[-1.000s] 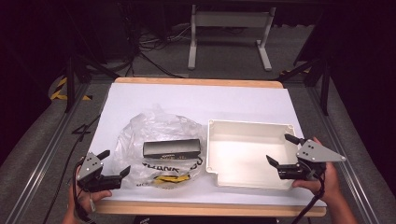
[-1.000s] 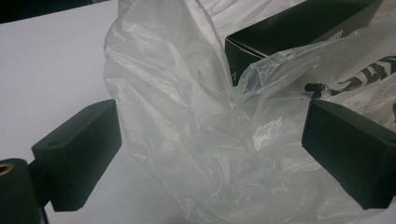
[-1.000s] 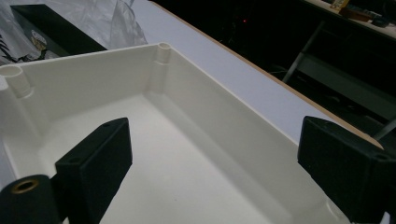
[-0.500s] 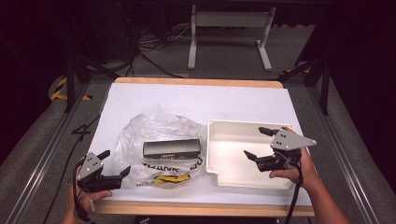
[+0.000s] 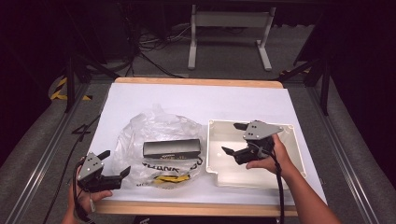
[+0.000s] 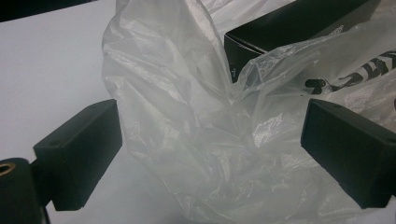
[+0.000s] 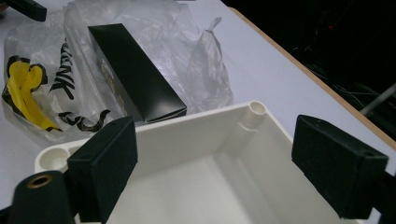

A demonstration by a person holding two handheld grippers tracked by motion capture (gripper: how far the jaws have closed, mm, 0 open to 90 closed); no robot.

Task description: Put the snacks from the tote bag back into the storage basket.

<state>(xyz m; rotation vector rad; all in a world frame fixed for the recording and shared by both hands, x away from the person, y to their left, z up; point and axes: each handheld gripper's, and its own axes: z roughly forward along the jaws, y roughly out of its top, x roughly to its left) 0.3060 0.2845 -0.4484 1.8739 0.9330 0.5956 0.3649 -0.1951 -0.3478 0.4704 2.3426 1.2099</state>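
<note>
Both grippers are open and empty: the right gripper [image 5: 237, 138], jaws just narrowing, crosses the white tray [image 5: 289, 161] leftward toward the black box [image 5: 172, 148] on the plastic bag [image 5: 140, 135], which it must straddle next, while the left gripper [image 5: 115, 164] waits at the bag's near-left edge.

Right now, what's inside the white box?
The white box looks empty: its bare pale floor and corner posts show in the right gripper view. The right tongs hover open above it, and the hand covers part of the floor in the high view.
</note>
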